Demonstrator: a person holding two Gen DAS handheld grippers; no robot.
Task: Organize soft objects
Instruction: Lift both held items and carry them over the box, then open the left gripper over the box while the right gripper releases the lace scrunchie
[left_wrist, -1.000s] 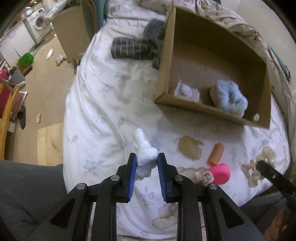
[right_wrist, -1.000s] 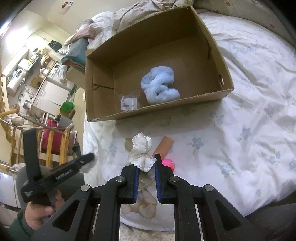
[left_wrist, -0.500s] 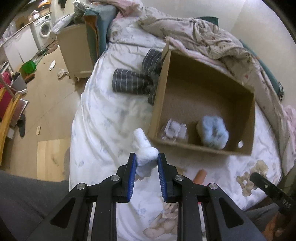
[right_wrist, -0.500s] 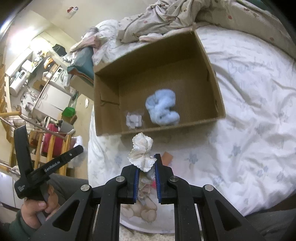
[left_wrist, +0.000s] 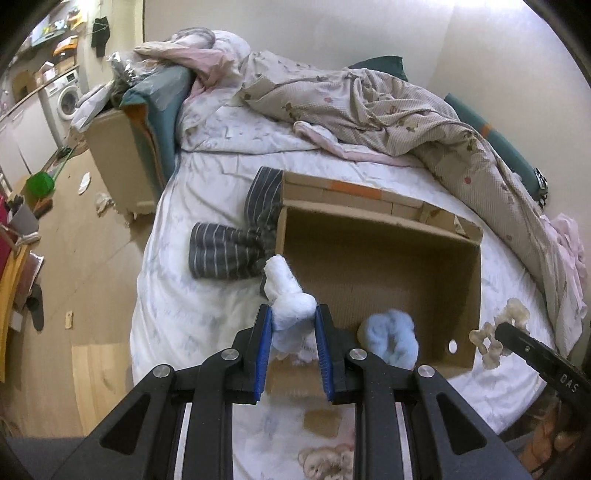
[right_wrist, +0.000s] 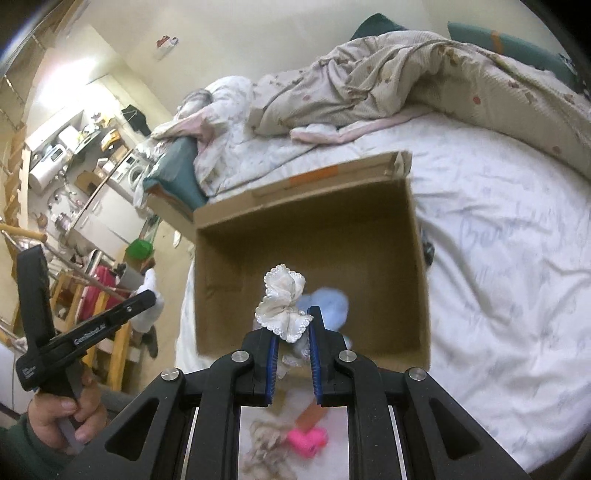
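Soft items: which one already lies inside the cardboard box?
The fluffy light-blue scrunchie, on the box floor. The white sock and lace-trimmed scrunchie are each clamped in a gripper.

- A lived-in home bedroom: beyond the jaws lies a bed with a white floral sheet (left_wrist: 207, 295) and a rumpled beige quilt (left_wrist: 388, 110).
- Far left of the jaws, a white washing machine (left_wrist: 68, 98) and cluttered kitchen shelves (right_wrist: 74, 136) stand on wooden flooring (left_wrist: 92, 229).

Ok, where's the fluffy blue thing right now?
The blue fluff lies inside the cardboard box on the bed, against the near wall; in the left wrist view it sits just right of the left gripper.
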